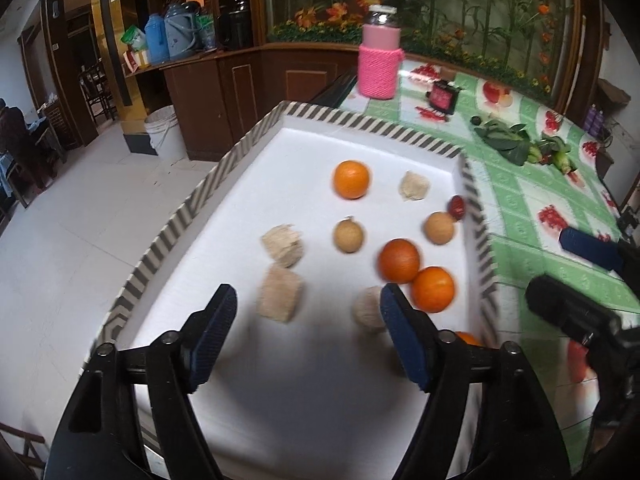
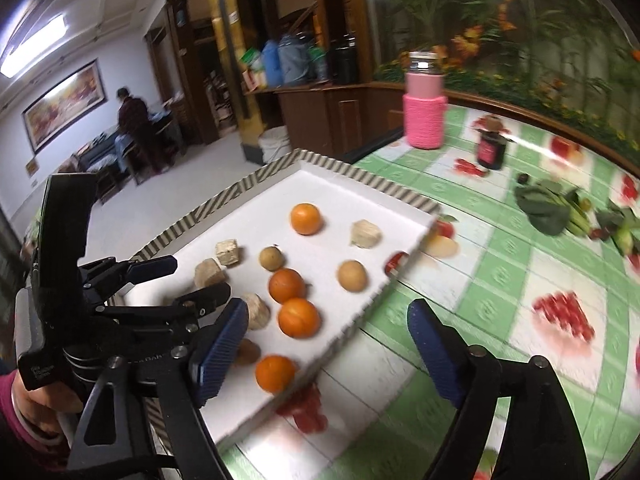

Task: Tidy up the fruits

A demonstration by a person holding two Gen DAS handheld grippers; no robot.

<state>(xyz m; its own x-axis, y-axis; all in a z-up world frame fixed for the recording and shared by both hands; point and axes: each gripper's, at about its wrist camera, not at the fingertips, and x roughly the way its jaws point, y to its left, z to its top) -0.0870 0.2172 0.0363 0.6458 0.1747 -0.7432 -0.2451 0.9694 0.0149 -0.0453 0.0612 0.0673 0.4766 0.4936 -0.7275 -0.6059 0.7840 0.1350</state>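
Your left gripper (image 1: 308, 320) and right gripper (image 2: 326, 332) both gape, grasping nothing. Inside the white tray (image 1: 256, 144): four oranges (image 2: 305, 219), three tan round fruits (image 1: 349, 236), four pale chunks (image 1: 282, 245), one red fruit (image 1: 457, 207) at the right wall.

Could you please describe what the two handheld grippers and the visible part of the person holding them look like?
Both are black plastic frames with silver pivot bolts. The left gripper and right gripper each carry two fingers faced with dark blue ribbed pads. From the right wrist view, the left one has a tall black housing with small white lettering. The hand under it shows a magenta sleeve cuff. No cables are visible.
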